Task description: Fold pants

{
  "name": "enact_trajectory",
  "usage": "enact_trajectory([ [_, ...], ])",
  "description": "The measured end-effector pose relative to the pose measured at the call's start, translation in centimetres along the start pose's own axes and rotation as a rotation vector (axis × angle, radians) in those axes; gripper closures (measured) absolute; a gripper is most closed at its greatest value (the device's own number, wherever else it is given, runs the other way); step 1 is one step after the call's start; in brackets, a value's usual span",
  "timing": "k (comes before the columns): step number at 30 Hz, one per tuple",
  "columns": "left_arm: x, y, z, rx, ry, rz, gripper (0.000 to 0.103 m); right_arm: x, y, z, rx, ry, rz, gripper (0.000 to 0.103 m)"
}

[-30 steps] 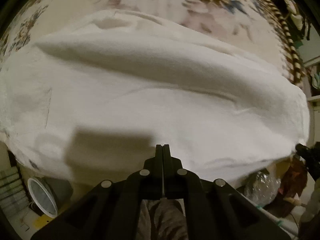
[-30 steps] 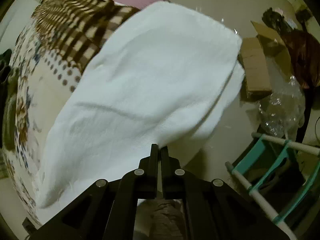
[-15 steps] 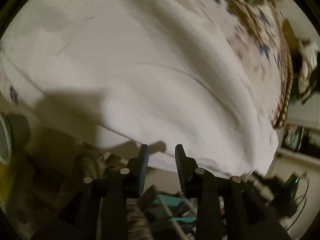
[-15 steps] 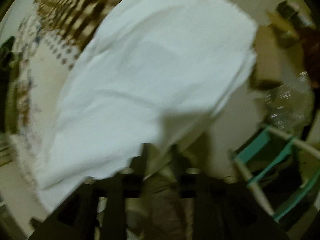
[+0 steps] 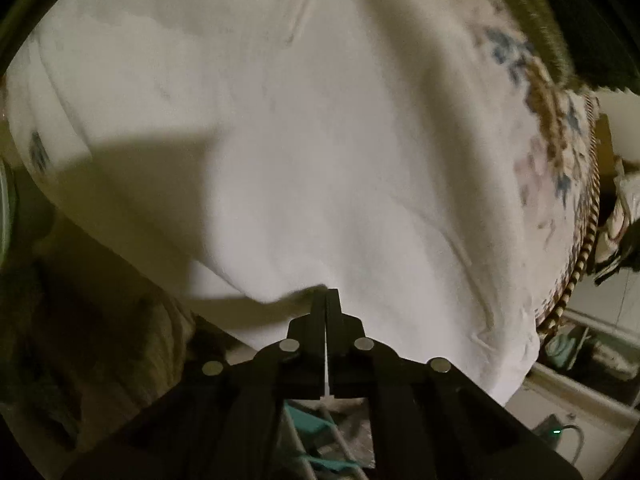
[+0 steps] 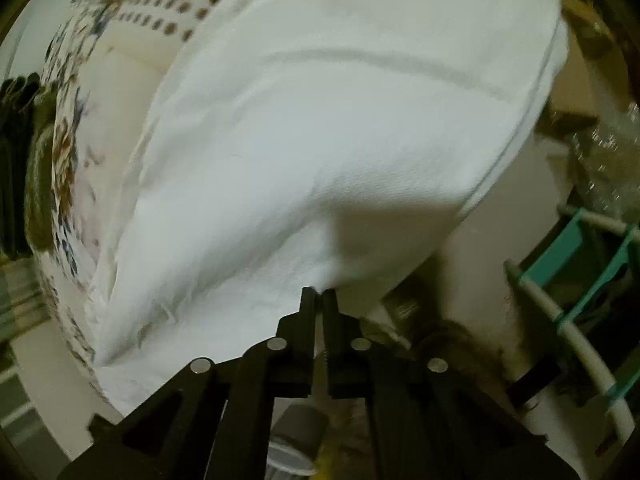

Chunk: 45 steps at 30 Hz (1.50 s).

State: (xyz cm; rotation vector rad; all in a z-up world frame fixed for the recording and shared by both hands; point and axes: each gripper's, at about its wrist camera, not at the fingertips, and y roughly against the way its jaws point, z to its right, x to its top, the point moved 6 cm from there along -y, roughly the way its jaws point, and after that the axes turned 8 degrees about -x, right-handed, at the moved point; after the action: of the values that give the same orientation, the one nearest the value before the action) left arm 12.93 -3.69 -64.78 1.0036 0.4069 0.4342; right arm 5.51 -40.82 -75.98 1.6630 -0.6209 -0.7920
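White pants [image 5: 320, 140] lie spread over a floral bed cover [image 5: 552, 140], their near edge hanging off the bed's side. My left gripper [image 5: 327, 294] points steeply down and is shut on that near edge; a white sliver of cloth shows between its fingers. In the right wrist view the same pants [image 6: 340, 140] fill the middle, with a long crease across the upper part. My right gripper [image 6: 319, 292] is shut on the hanging edge of the cloth, which bulges up just beyond the fingertips.
The floral and dotted bed cover [image 6: 80, 160] runs along the left. A white and teal rack [image 6: 580, 260] stands on the floor at right, with crumpled clear plastic [image 6: 608, 152] behind it. Teal rack parts [image 5: 316, 424] show under the left gripper.
Both grippers were shut, opened half a second ago beside the pants' edge, and are now shut on it. The left view has rolled, and both hands have come lower and closer to the cloth.
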Motion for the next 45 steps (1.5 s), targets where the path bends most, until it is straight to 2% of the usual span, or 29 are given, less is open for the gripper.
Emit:
enact_trajectory([
  [6, 0.3, 2.1, -1.6, 0.038, -0.027, -0.003, 0.103, -1.3, 2.2, -0.3, -0.066, 0.084, 0.017, 0.102],
  [9, 0.0, 2.6, -2.5, 0.032, -0.014, -0.021, 0.103, -0.5, 2.2, 2.1, -0.155, 0.075, 0.032, 0.103],
  [10, 0.3, 3.1, -2.9, 0.025, -0.002, -0.010, 0.102, -0.3, 2.0, 2.8, -0.128, 0.061, 0.005, 0.103],
  [12, 1.1, 4.1, -3.7, 0.052, 0.020, 0.012, 0.096, -0.3, 1.2, 2.8, 0.006, 0.020, -0.098, 0.102],
  [13, 1.7, 4.7, -4.3, 0.045, 0.039, 0.033, 0.084, -0.2, 1.3, 2.5, 0.018, 0.040, -0.105, 0.101],
  [14, 2.4, 5.5, -4.8, 0.041, 0.055, 0.059, 0.068, -0.4, 1.5, 1.7, 0.022, 0.084, -0.099, 0.095],
  [15, 2.8, 5.6, -4.8, 0.045, 0.065, 0.074, 0.056, -0.9, 1.7, 0.7, 0.043, 0.120, -0.102, 0.080],
  [16, 3.5, 6.0, -5.1, 0.041, 0.073, 0.085, 0.032, -1.3, 1.7, 0.0, 0.062, 0.136, -0.111, 0.072],
  [17, 4.4, 6.6, -5.6, 0.032, 0.079, 0.100, 0.023, -2.3, 1.5, -1.2, 0.095, 0.148, -0.133, 0.063],
  [23, 9.7, 9.3, -9.4, 0.052, 0.130, 0.199, 0.023, -7.4, -2.1, -6.4, 0.166, 0.115, -0.225, 0.063],
  [27, 13.9, 10.1, -11.7, 0.047, 0.176, 0.253, 0.025, -8.5, -4.2, -7.9, 0.171, 0.025, -0.181, 0.063],
  [28, 14.9, 10.2, -12.1, 0.045, 0.175, 0.266, 0.031, -8.6, -4.5, -8.1, 0.151, 0.012, -0.163, 0.063],
  [29, 15.8, 10.3, -12.6, 0.042, 0.172, 0.282, 0.053, -8.7, -4.6, -8.1, 0.129, -0.004, -0.131, 0.068],
  [30, 16.2, 10.1, -12.8, 0.049, 0.174, 0.284, 0.069, -8.9, -4.5, -8.0, 0.086, -0.008, -0.098, 0.085],
  [31, 16.7, 10.0, -13.3, 0.051, 0.185, 0.280, 0.083, -9.1, -4.3, -8.1, 0.068, -0.006, -0.078, 0.088],
  [33, 17.0, 9.8, -13.0, 0.040, 0.163, 0.278, 0.088, -9.4, -3.3, -8.7, 0.021, 0.029, -0.018, 0.100],
  [34, 16.8, 10.1, -12.7, 0.046, 0.137, 0.285, 0.092, -9.7, -2.9, -8.9, 0.000, 0.051, 0.000, 0.100],
  [37, 16.4, 11.0, -11.8, 0.057, 0.068, 0.289, 0.094, -10.7, -1.5, -8.6, -0.037, 0.068, 0.021, 0.101],
  [42, 14.9, 12.2, -13.2, 0.050, 0.096, 0.237, 0.095, -12.5, -0.7, -8.3, -0.100, 0.107, 0.016, 0.101],
  [45, 14.6, 11.5, -14.3, 0.062, 0.099, 0.204, 0.094, -12.9, -1.3, -7.8, -0.125, 0.121, 0.000, 0.101],
])
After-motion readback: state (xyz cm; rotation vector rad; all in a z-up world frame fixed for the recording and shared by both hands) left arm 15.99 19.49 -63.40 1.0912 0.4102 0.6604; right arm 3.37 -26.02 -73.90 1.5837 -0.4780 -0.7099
